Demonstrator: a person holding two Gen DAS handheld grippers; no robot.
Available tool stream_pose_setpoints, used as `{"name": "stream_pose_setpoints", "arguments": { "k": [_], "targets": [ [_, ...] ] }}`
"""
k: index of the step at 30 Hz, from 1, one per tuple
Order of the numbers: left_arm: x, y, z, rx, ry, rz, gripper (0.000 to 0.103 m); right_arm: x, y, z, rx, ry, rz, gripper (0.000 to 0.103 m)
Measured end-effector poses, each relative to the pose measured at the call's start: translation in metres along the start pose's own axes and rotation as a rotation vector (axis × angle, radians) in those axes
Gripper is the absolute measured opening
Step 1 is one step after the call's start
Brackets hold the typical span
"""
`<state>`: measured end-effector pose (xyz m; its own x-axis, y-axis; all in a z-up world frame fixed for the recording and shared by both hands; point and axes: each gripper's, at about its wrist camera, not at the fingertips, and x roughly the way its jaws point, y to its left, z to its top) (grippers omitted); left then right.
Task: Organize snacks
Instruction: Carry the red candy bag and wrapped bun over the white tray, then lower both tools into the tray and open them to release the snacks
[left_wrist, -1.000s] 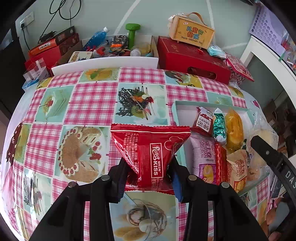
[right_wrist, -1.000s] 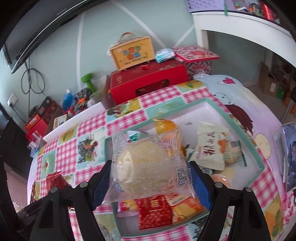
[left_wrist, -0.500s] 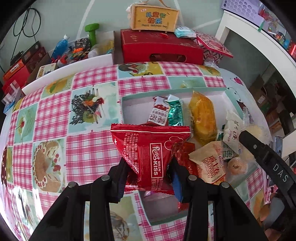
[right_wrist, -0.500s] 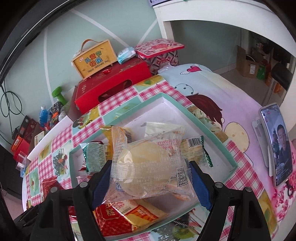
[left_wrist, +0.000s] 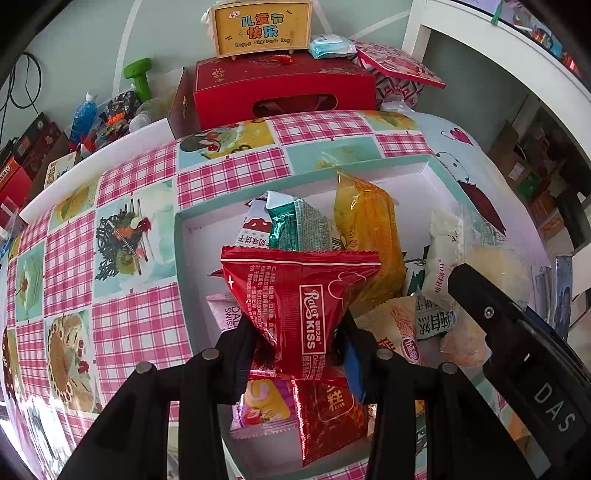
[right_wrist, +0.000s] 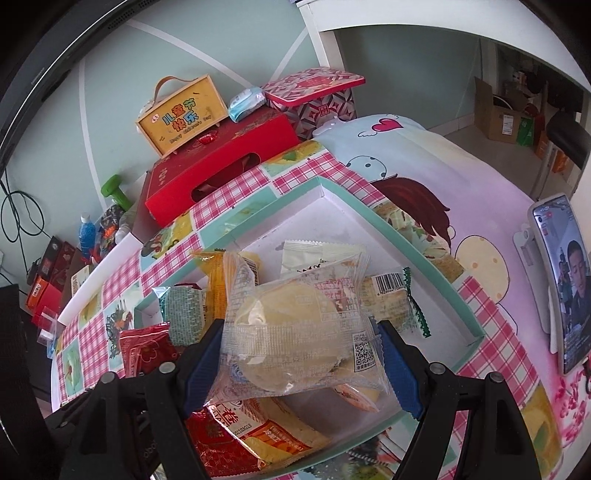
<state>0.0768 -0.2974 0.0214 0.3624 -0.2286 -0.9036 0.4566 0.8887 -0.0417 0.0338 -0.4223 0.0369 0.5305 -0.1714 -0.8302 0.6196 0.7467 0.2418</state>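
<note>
My left gripper (left_wrist: 299, 350) is shut on a red Kiss snack packet (left_wrist: 299, 295), held above the near left part of the teal-rimmed white tray (left_wrist: 181, 236). My right gripper (right_wrist: 301, 365) is shut on a clear-wrapped round pastry (right_wrist: 291, 328), hanging over the same tray (right_wrist: 406, 236). Several snacks lie in the tray: an orange packet (left_wrist: 369, 236), a green foil packet (left_wrist: 299, 229) and a red cake packet (left_wrist: 332, 410). The right gripper's black arm shows at the right of the left wrist view. The red packet (right_wrist: 144, 350) shows at the lower left of the right wrist view.
The tray sits on a pink checked tablecloth (left_wrist: 136, 325). Behind the table stand a red gift box (left_wrist: 280, 92), a yellow carry box (left_wrist: 262, 27) and a patterned tin (right_wrist: 314, 96). A phone on a stand (right_wrist: 557, 280) is at the table's right edge.
Both views have swung right across the table. The red packet, earlier over the cloth left of the tray, now hangs over the tray. The pastry has moved further over the tray's middle.
</note>
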Motion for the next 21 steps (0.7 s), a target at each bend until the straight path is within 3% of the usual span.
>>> {"name": "stream_pose_setpoints", "arguments": {
  "k": [21],
  "targets": [
    [0.025, -0.014, 0.011, 0.028, 0.015, 0.028, 0.045, 0.015, -0.004, 0.002, 0.013, 0.021, 0.016, 0.085]
  ]
}}
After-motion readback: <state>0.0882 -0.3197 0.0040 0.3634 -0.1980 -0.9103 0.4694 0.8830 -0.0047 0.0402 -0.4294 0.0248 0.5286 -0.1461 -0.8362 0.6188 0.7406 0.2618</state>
